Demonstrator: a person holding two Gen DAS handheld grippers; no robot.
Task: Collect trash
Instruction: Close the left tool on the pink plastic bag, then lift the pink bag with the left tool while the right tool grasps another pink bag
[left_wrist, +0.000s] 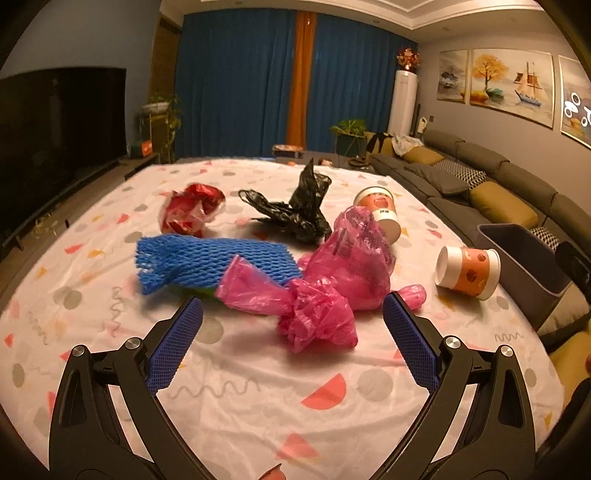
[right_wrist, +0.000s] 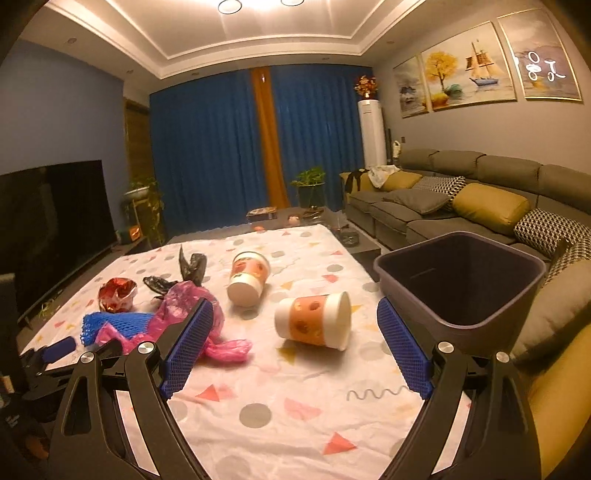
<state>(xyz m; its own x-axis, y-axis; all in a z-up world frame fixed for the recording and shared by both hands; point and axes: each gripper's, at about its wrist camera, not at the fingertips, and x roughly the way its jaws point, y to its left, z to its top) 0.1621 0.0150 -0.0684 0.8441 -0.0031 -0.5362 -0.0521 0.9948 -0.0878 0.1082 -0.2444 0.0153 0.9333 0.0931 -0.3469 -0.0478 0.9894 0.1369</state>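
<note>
Trash lies on a table under a white patterned cloth (left_wrist: 258, 406). My left gripper (left_wrist: 293, 308) is open just short of a crumpled pink plastic bag (left_wrist: 332, 288), its blue pads on either side of the bag's near end. Behind the bag lie a blue foam net (left_wrist: 207, 258), a red foil wrapper (left_wrist: 192, 208), a black plastic bag (left_wrist: 299, 210) and two tipped paper cups (left_wrist: 380, 210) (left_wrist: 467, 271). My right gripper (right_wrist: 295, 315) is open, facing the nearer orange cup (right_wrist: 314, 319) that lies on its side. A dark bin (right_wrist: 458, 280) stands at the table's right edge.
A grey sofa (right_wrist: 461, 206) with yellow and patterned cushions runs along the right wall. A dark television (left_wrist: 55, 140) fills the left side. Blue curtains and potted plants stand at the back. In the right wrist view the left gripper's finger (right_wrist: 59, 349) shows at lower left.
</note>
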